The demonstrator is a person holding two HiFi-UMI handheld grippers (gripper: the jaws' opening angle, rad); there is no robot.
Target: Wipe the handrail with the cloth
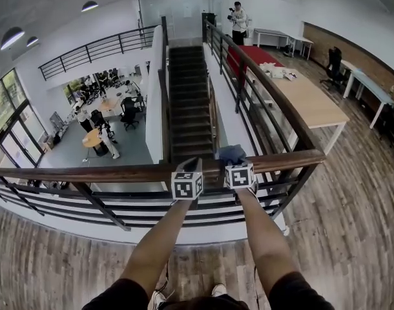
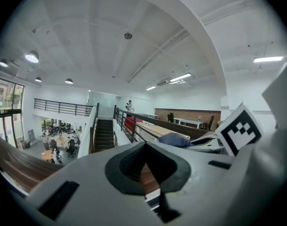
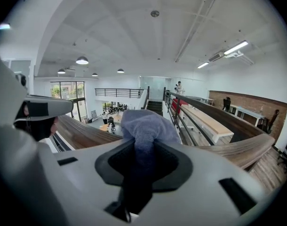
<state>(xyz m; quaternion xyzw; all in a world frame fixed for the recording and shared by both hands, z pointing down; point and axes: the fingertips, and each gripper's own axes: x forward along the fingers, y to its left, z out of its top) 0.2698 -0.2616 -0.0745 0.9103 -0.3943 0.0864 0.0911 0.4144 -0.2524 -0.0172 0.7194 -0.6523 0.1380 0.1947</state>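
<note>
The blue cloth (image 3: 148, 126) is pinched in a bunch by the right gripper (image 3: 139, 160) and is held at the top of the wooden handrail (image 1: 87, 172), about midway along its front run and well short of the right-hand corner. The left gripper (image 2: 146, 167) is held just beside it with its jaws pressed together on nothing. The main risk is judged to be loss of the cloth: only a fold is gripped, and if it is dragged hard along the wood it could be pulled free and dropped past the rail's far edge onto the stairs (image 1: 187, 102) below. The rail could also be scraped by bare jaws, or the two grippers knocked together.
</note>
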